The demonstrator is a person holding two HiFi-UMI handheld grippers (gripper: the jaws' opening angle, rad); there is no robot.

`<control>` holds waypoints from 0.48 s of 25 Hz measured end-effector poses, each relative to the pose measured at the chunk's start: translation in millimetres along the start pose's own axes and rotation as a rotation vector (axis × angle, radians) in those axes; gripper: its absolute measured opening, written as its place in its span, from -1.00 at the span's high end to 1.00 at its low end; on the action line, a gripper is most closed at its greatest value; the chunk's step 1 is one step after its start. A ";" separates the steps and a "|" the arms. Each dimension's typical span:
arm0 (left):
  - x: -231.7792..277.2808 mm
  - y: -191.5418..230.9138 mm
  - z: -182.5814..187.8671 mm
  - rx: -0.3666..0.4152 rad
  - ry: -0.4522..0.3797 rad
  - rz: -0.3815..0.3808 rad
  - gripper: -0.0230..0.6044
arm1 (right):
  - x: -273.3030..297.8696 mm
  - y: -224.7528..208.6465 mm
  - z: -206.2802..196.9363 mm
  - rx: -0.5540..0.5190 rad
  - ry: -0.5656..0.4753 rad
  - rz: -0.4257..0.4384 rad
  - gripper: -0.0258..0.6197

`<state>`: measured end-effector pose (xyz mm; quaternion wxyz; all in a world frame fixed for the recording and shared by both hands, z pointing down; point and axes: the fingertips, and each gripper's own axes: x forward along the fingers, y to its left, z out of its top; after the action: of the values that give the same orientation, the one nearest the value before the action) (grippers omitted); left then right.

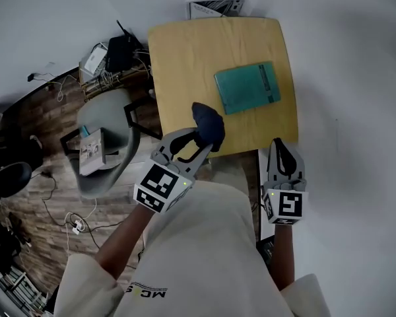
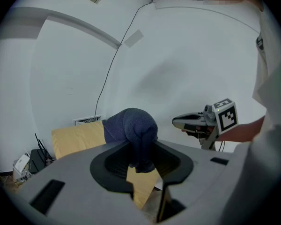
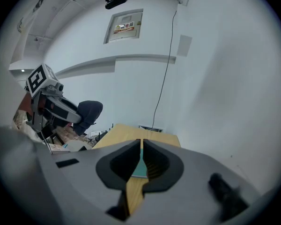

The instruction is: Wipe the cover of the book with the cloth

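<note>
My left gripper (image 1: 199, 139) is clamped on a soft, bunched dark-blue cloth (image 1: 208, 125), held over the near edge of the square, pale wooden table (image 1: 185, 58). The flat teal book (image 1: 247, 86) lies further in on the table; its cover print is too small to read. My right gripper (image 1: 279, 146) has its jaws together, with nothing between them, and is off the table's near right corner.

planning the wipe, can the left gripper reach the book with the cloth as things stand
Probably yes: the left gripper, shut on the cloth, hovers by the table's near edge, and nothing lies between it and the book.
</note>
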<state>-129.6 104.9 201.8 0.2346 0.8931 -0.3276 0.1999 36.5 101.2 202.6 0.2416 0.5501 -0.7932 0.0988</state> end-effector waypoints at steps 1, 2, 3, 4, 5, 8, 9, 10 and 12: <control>6.2 2.1 0.5 -0.003 0.010 0.008 0.51 | 7.4 -5.2 -1.7 -0.008 0.001 0.014 0.81; 12.6 3.9 0.9 -0.008 0.021 0.015 0.51 | 14.8 -10.4 -3.0 -0.014 0.003 0.028 0.81; 19.2 5.2 1.4 -0.014 0.030 0.023 0.51 | 21.8 -15.6 -3.7 -0.021 0.007 0.041 0.81; 25.9 6.4 1.9 -0.020 0.037 0.031 0.51 | 28.7 -20.4 -4.2 -0.030 0.012 0.056 0.81; 33.0 7.6 2.4 -0.024 0.044 0.041 0.51 | 35.8 -25.0 -5.5 -0.039 0.017 0.072 0.81; 56.8 14.4 5.8 -0.013 0.061 0.068 0.51 | 59.2 -38.9 -15.1 -0.047 0.020 0.114 0.81; 65.1 16.9 7.7 -0.005 0.062 0.075 0.50 | 67.4 -43.8 -19.8 -0.042 0.019 0.125 0.81; 72.6 19.1 9.2 0.003 0.063 0.083 0.51 | 75.5 -48.1 -24.9 -0.039 0.020 0.135 0.81; 84.5 23.9 8.9 0.015 0.068 0.109 0.51 | 90.7 -52.8 -34.2 -0.040 0.024 0.159 0.81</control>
<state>-84.4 42.4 244.6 0.2276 0.8684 -0.3660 0.2451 69.2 21.0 271.0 0.2534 0.4792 -0.8333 0.1085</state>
